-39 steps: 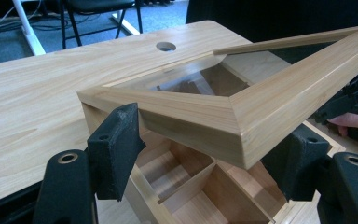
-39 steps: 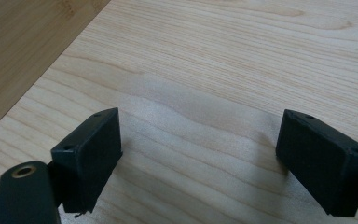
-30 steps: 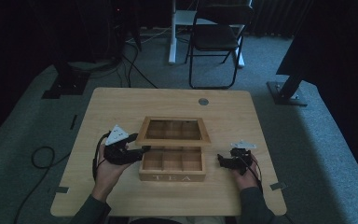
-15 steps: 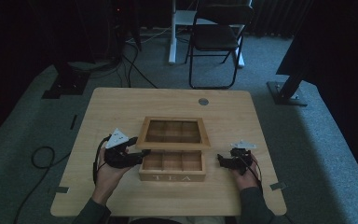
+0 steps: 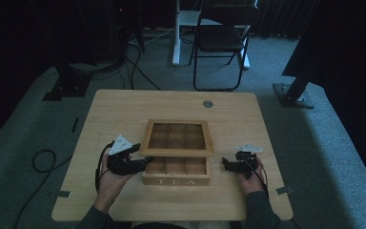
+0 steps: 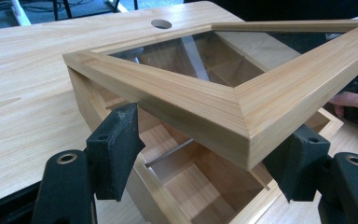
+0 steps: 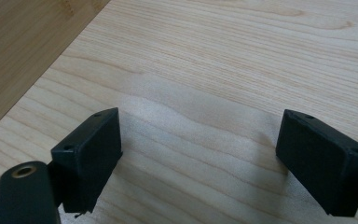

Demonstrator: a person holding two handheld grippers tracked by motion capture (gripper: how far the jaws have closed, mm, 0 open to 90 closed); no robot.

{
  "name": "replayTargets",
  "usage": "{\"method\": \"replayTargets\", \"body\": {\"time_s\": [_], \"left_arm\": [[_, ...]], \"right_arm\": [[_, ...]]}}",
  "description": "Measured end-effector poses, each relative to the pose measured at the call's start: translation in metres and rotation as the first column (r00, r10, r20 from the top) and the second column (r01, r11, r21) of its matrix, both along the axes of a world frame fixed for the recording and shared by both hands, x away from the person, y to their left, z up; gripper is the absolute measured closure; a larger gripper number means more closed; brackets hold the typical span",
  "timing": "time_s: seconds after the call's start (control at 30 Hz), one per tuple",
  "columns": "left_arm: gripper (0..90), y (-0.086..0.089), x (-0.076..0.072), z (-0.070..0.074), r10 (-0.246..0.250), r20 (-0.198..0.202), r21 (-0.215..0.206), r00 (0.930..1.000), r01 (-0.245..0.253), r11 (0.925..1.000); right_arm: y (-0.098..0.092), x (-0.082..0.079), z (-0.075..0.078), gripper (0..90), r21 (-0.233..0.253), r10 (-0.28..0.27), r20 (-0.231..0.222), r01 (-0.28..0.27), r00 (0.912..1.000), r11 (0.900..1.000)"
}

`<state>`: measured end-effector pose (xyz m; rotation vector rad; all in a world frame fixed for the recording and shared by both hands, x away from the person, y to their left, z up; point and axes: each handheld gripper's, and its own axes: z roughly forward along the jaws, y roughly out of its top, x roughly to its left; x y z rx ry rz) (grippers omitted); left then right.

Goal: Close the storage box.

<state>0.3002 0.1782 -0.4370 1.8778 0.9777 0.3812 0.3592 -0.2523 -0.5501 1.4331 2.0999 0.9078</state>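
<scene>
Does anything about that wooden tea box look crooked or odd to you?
Only the lid: it is half raised, tilted above the tea box, with the left gripper at its front corner. Nothing looks broken or spilled. The right gripper is open over bare table.

The room is dark. A black folding chair [image 5: 221,40] stands on the grey carpet [image 5: 314,143] behind the wooden table [image 5: 124,109]. Black cables [image 5: 43,162], maybe cords, lie on the floor.

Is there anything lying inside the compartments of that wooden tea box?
No, the left gripper view shows the tea box compartments bare under the raised lid.
</scene>
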Motion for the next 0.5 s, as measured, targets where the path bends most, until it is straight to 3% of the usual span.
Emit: {"method": "replayTargets", "body": {"time_s": [0.5], "left_arm": [[31.8,-0.0036,-0.0045,-0.0104,-0.001,-0.013,0.017,0.9999,0.002,0.9998]], "right_arm": [[0.0,0.0,0.0,13.8,0.0,0.001,0.0,-0.001,1.0,1.0]]}}
